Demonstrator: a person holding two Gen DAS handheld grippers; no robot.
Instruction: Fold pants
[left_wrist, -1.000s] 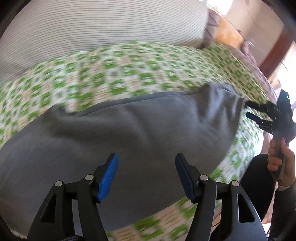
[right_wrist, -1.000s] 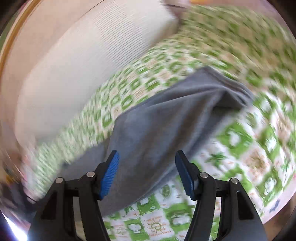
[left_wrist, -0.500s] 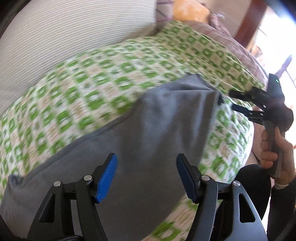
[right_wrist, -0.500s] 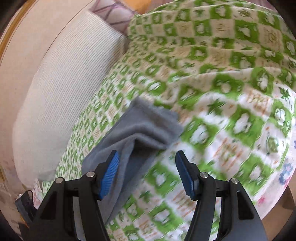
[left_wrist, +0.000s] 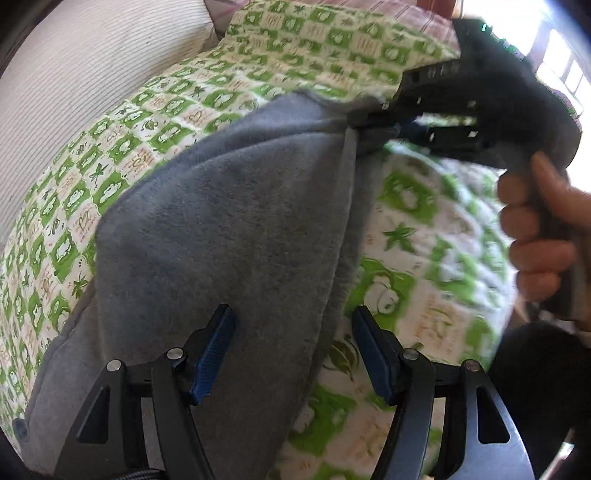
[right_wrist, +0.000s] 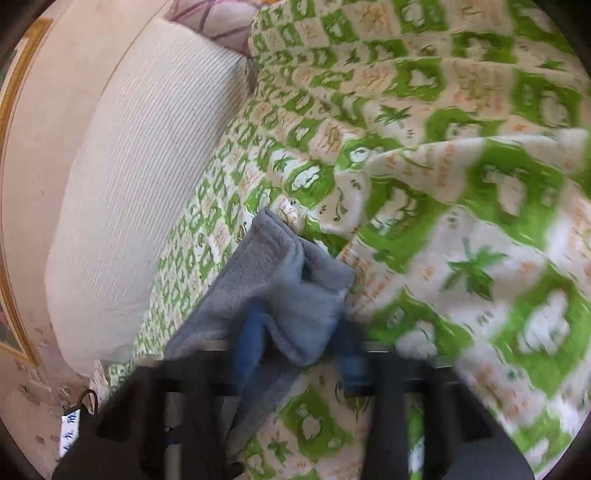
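Observation:
Grey fleece pants (left_wrist: 229, 221) lie on a green-and-white patterned bedspread (left_wrist: 424, 229). My left gripper (left_wrist: 295, 350) is open, its blue pads straddling the pants' near right edge, a little above the cloth. My right gripper (left_wrist: 373, 122) is at the pants' far corner, its jaws closing around the cloth there. In the right wrist view the right gripper (right_wrist: 299, 332) is blurred; the folded grey end of the pants (right_wrist: 295, 280) sits between its blue pads.
A white striped cushion (left_wrist: 74, 81) runs along the far left side of the bed, and it also shows in the right wrist view (right_wrist: 133, 206). The bedspread bunches into a ridge (right_wrist: 424, 177) to the right of the pants' end.
The right gripper has moved onto the pants' far corner, which now sits between its pads. The left gripper has shifted right to the pants' right edge and stays open.

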